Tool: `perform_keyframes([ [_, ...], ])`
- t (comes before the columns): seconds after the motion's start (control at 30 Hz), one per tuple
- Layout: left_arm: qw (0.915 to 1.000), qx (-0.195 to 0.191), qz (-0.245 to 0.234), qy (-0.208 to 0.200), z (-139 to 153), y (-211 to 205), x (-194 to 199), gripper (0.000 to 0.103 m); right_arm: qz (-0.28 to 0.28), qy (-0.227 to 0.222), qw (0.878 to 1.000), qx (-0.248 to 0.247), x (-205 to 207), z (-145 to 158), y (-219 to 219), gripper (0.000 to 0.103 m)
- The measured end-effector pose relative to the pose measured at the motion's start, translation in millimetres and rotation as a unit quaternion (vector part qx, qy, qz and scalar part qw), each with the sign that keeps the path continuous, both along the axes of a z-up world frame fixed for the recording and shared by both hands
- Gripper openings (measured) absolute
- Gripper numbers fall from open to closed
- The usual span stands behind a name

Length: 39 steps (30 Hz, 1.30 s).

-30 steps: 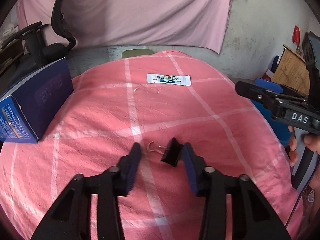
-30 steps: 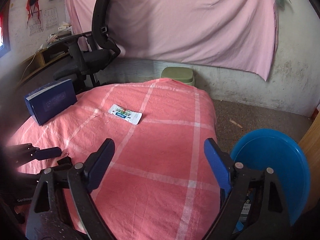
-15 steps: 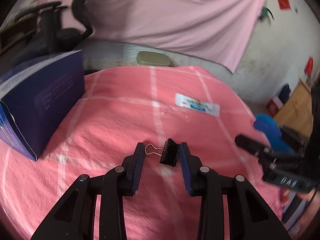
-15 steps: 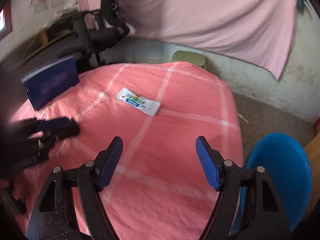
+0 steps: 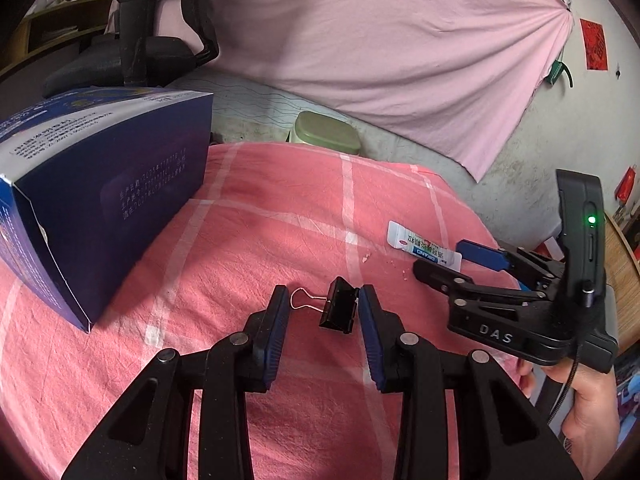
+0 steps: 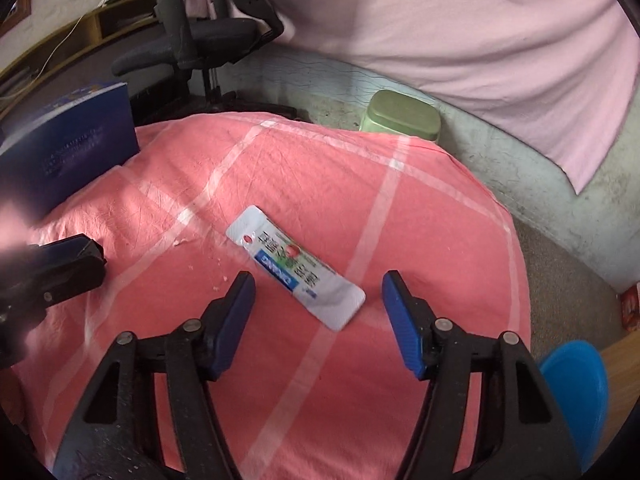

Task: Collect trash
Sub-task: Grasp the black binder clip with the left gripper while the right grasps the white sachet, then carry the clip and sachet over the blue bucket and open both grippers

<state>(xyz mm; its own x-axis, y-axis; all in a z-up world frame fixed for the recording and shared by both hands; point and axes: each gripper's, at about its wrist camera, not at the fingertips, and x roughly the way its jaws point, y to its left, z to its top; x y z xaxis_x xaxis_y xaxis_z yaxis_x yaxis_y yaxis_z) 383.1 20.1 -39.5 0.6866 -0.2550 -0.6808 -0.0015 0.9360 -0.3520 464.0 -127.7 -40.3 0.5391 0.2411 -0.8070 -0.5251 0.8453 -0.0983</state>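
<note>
The closing right gripper (image 6: 318, 318) was best lowered squarely astride the flat white plastic sachet (image 6: 294, 266), not yet grasped.

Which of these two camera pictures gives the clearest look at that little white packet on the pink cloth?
The right wrist view: the white packet lies whole and close, just ahead of the right gripper, whose jaws are closing without touching it. In the left wrist view the packet sits off to the side, smaller, one end hidden by that gripper.
</note>
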Motion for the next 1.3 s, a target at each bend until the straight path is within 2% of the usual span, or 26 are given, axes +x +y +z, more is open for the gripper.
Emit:
perform_keyframes([
  [0.07,1.0000,0.002,0.001,0.000,0,0,1,0.030,0.006,0.004,1.000,-0.001,3,-1,1,0.075],
  [0.13,1.0000,0.007,0.001,-0.001,-1,-4,2,0.030,0.017,0.010,1.000,0.006,4,-1,3,0.057],
  [0.23,1.0000,0.008,0.003,-0.002,-1,-7,2,0.030,0.027,0.010,1.000,0.012,0,-1,3,0.046],
  [0.43,0.9998,0.005,-0.004,-0.021,2,-12,-3,0.030,0.019,0.009,0.999,0.032,-13,1,-7,0.037],
  [0.57,0.9988,0.007,-0.001,-0.049,10,-17,-11,0.030,0.004,-0.006,0.998,0.061,-29,10,-20,0.036],
  [0.7,0.9954,0.019,-0.002,-0.094,22,-26,-23,0.030,-0.011,-0.027,0.996,0.086,-43,19,-31,0.036],
  [0.8,0.9908,0.030,-0.005,-0.132,31,-33,-31,0.030,-0.024,-0.070,0.992,0.105,-56,32,-42,0.036],
  [0.87,0.9861,0.040,-0.011,-0.161,39,-41,-39,0.030,-0.035,-0.108,0.985,0.126,-69,45,-51,0.036],
  [0.97,0.9734,0.070,-0.024,-0.217,55,-61,-53,0.030,-0.055,-0.163,0.970,0.173,-94,66,-73,0.036],
  [1.1,0.9610,0.055,-0.036,-0.269,77,-88,-66,0.030,-0.090,-0.241,0.948,0.189,-132,92,-103,0.036],
  [1.13,0.9573,0.051,-0.041,-0.281,83,-96,-68,0.030,-0.104,-0.266,0.939,0.192,-145,100,-114,0.036],
  [1.23,0.9440,0.046,-0.066,-0.320,100,-131,-77,0.030,-0.136,-0.317,0.919,0.191,-169,113,-143,0.036],
  [1.3,0.9372,0.046,-0.090,-0.334,107,-152,-79,0.030,-0.158,-0.336,0.910,0.185,-178,117,-161,0.036],
])
